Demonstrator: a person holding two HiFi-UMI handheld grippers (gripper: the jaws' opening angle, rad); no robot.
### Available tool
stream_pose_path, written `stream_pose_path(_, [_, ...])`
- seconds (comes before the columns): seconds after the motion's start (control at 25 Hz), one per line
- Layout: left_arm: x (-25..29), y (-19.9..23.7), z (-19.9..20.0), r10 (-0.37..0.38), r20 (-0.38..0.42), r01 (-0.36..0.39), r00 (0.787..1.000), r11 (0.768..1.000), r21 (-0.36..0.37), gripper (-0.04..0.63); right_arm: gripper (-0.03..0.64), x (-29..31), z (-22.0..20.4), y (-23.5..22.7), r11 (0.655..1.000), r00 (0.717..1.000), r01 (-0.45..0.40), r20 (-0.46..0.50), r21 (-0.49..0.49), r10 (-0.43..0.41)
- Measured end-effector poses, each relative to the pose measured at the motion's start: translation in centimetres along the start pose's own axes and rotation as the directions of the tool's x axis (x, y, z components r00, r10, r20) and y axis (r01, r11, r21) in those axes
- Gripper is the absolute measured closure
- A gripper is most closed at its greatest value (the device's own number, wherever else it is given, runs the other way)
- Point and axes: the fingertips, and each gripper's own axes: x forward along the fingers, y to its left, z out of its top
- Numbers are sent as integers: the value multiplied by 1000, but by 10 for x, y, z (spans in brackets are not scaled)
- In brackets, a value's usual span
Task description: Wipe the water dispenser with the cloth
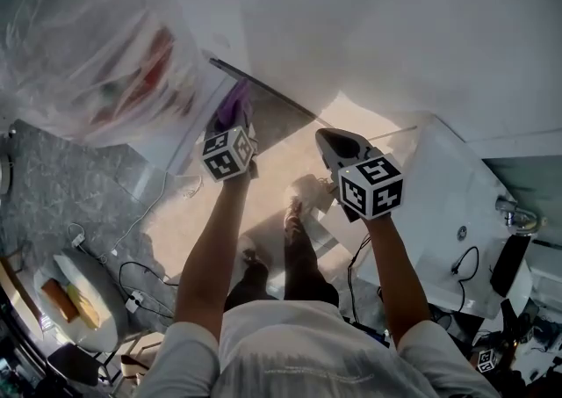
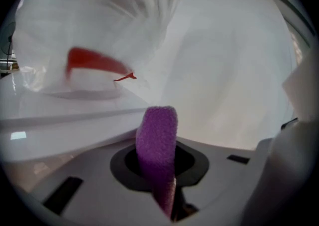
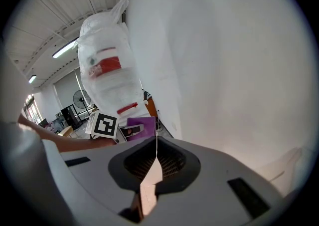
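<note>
White water dispenser (image 1: 378, 27), purple cloth (image 2: 157, 142) in left tongs (image 1: 234, 120), beige floor (image 1: 268, 199) below

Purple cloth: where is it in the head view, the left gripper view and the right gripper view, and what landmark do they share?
Head view: purple cloth upper centre-left, at the tip of the left gripper.
Left gripper view: low centre, pinched between the jaws.
Right gripper view: small, left of centre, beside the left gripper's marker cube.
Shared landmark: the plastic-wrapped bottle with a red label.
</note>
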Motion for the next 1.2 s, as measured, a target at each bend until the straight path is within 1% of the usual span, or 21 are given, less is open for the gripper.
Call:
stream_pose_path(0.16, [-17,11,-1,14,23,-13,1000,998,-65,545,601,4,0,13,1000,1000,-7,2,-3,7])
stream_pose_path(0.24, [-27,15,-1,17,30,-14,999,997,-80,545,601,5,1,21,1000,1000,-13,5,-8,13])
stream_pose_path(0.4, [-54,26,-7,3,22,-2,1000,998,-62,544,601,4,2,43,999,1000,-26,17,-23,27])
stream_pose_path(0.6, [-92,49,-18,25,18,-24,1000,999,-42,544,601,7,0,75,999,999,-42,31,-27,43])
stream_pose_path(0.84, [-140,82,-33,57,14,-56,998,994,-97,545,601,3,-12,123,997,998,-59,29,-49,61])
stream_pose_path(1.0, [-168,100,-39,63,17,-61,998,994,-90,545,601,-4,-19,151,997,998,-54,41,-55,56])
stream_pose_path(1.2, [-205,120,-53,92,5,-91,996,991,-103,544,601,-12,-26,177,999,997,-42,66,-33,44])
